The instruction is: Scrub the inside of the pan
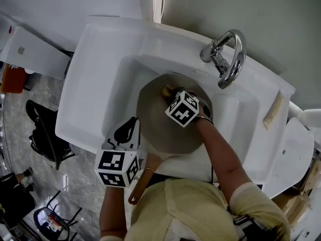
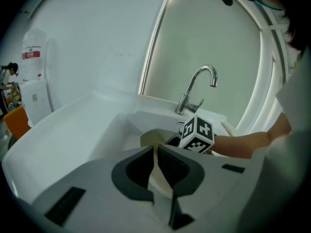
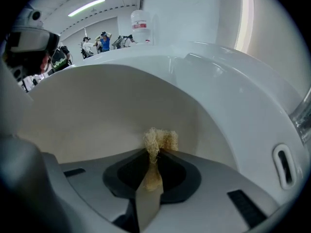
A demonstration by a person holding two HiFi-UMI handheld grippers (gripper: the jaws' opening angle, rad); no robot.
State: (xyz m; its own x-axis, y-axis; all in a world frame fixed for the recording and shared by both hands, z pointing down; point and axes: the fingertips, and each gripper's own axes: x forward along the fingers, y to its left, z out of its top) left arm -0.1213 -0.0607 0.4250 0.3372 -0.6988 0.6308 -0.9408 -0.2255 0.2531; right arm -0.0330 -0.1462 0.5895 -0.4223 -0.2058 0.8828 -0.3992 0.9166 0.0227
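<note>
A round pan [image 1: 160, 129] with a beige inside lies in the white sink [image 1: 100, 84], its wooden handle [image 1: 143, 179] pointing toward me. My left gripper [image 1: 131, 127] is shut on the pan's near rim [image 2: 151, 152], beside the handle. My right gripper [image 1: 173, 92] reaches into the pan's far side, shut on a yellowish fibrous scrubber [image 3: 158, 140] whose tuft pokes past the jaws against the pan's inner wall [image 3: 97, 110]. The scrubber [image 1: 166, 90] shows just beyond the right marker cube [image 2: 197, 132].
A chrome faucet [image 1: 228, 59] arches over the basin's far right. A beige strip [image 1: 273, 109] lies on the sink's right ledge. The sink's left ledge drops to a grey floor with dark chair legs [image 1: 47, 139]. A white dispenser [image 2: 35, 98] stands at far left.
</note>
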